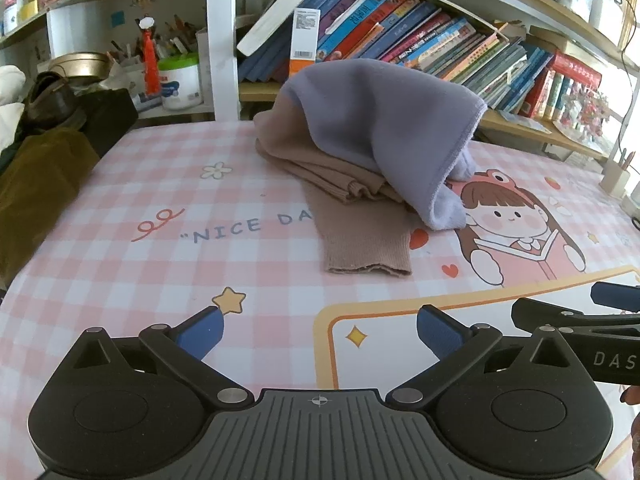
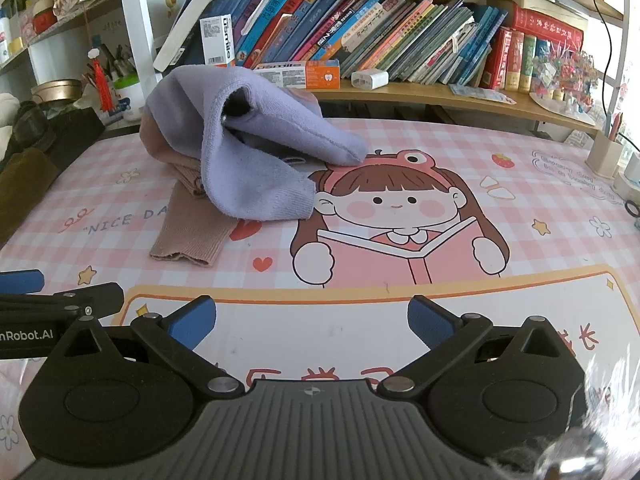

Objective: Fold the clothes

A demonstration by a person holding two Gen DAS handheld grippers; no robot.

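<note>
Both grippers hover low over the counter [image 2: 520,168], near its front edge, well short of the clothes. Left gripper [image 1: 318,330]: jaws apart, nothing between them. Right gripper [image 2: 312,320]: jaws apart, also empty. The clothes sit in one heap toward the back of the counter, left of the cartoon girl [image 2: 394,204] printed on the cover. A purple cloth [image 2: 248,152] is draped in a hump over a tan knit [image 2: 188,236]; one tan sleeve or leg trails forward from under it, flat, its cuff nearest the grippers. Judgement: nothing is folded yet, and the step in hand is the first pick. Best to lift the purple cloth off first, each gripper pinching a separate hemmed corner, then spread it flat on the bare area over the girl before any fold. Pinch one layer only. Risk: catching the tan knit underneath and dragging both pieces together.
</note>
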